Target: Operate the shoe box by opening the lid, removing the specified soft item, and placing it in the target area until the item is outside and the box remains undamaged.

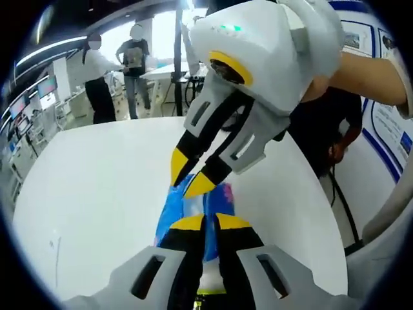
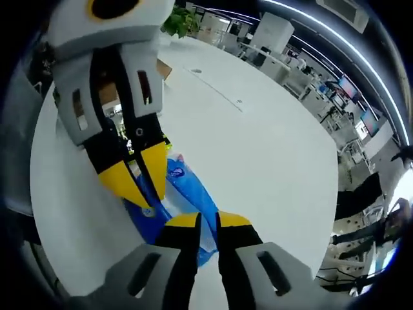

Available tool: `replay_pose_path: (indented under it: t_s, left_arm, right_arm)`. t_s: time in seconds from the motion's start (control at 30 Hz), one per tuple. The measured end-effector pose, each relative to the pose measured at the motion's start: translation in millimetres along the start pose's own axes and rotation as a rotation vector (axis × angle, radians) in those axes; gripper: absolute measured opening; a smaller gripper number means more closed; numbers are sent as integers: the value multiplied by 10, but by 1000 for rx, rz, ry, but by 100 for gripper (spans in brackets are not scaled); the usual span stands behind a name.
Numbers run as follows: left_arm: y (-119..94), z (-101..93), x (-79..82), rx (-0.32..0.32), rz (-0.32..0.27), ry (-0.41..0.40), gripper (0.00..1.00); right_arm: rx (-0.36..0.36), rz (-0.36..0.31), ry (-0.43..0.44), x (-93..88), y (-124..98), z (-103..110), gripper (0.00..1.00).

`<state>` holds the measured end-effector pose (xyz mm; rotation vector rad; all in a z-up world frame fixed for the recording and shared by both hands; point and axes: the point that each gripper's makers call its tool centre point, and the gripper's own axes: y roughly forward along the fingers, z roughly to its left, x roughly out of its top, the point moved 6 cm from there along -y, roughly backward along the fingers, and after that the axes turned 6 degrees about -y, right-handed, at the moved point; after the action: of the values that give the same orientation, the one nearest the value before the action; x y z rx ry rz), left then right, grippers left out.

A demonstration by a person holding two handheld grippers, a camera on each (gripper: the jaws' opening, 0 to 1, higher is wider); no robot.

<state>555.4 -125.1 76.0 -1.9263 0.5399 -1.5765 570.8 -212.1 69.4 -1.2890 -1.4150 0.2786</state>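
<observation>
A soft blue packet [image 1: 210, 205] with white and pink print hangs just above the white table [image 1: 97, 194], held at both ends. My left gripper [image 1: 210, 223] rises from the bottom of the left gripper view and is shut on the near end. My right gripper [image 1: 191, 174] reaches down from the upper right, its yellow tips pinching the far end. In the right gripper view the blue packet [image 2: 187, 190] runs from my right gripper [image 2: 208, 221] up to my left gripper [image 2: 139, 184], over the table [image 2: 258, 148]. A brown cardboard edge [image 2: 164, 68] peeks out behind the left gripper.
Two people [image 1: 97, 77] stand beyond the table's far edge, and a person in dark clothes [image 1: 335, 123] is close at the right. Desks with screens [image 2: 348, 97] and a green plant [image 2: 181, 22] lie past the table.
</observation>
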Motion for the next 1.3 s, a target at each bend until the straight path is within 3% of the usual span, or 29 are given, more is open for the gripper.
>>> replay_pose_path:
  t_s: [0.5, 0.87, 1.3]
  left_arm:
    - [-411, -113, -2, 46, 21, -39, 20]
    - [-920, -243, 18, 88, -24, -75, 32]
    - [-1470, -358, -167, 136, -70, -135, 44]
  right_arm:
    - [-15, -30, 109, 157, -378, 146, 19]
    - [-35, -63, 144, 364, -683, 346, 31]
    - [-41, -95, 172, 574, -854, 647, 46]
